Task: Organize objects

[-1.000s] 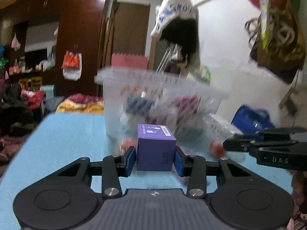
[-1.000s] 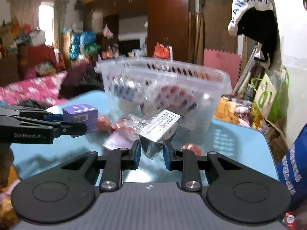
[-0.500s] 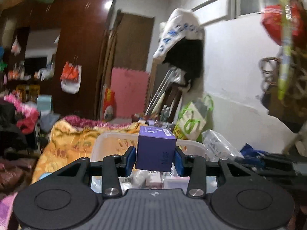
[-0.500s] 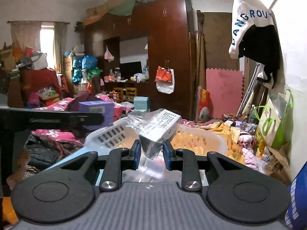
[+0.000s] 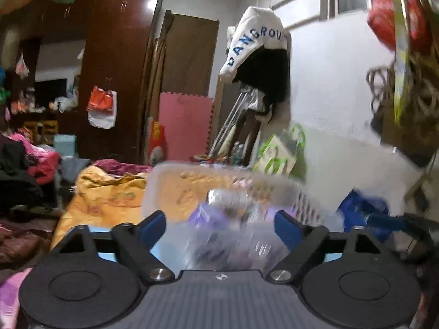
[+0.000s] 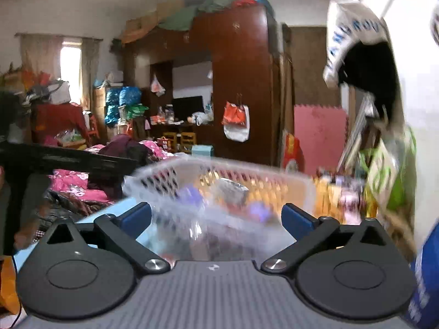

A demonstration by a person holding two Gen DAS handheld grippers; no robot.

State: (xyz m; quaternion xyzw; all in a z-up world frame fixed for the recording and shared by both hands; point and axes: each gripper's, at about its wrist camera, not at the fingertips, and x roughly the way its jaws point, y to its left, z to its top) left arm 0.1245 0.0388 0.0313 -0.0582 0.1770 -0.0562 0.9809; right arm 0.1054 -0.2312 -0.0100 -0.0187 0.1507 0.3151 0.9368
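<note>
The clear plastic basket (image 6: 219, 181) is sitting on the blue table (image 6: 90, 219), and a purple box (image 5: 208, 216) and a clear-wrapped packet (image 6: 230, 189) are lying inside it, though blur is making their exact resting places hard to read. The left gripper (image 5: 221, 223) is opening its jaws over the basket with nothing pressed between its blue pads. The right gripper (image 6: 216, 215) is opening too, as wide as it gets, gripping nothing. These two items look delivered; whether more are waiting on the table is not showing here.
</note>
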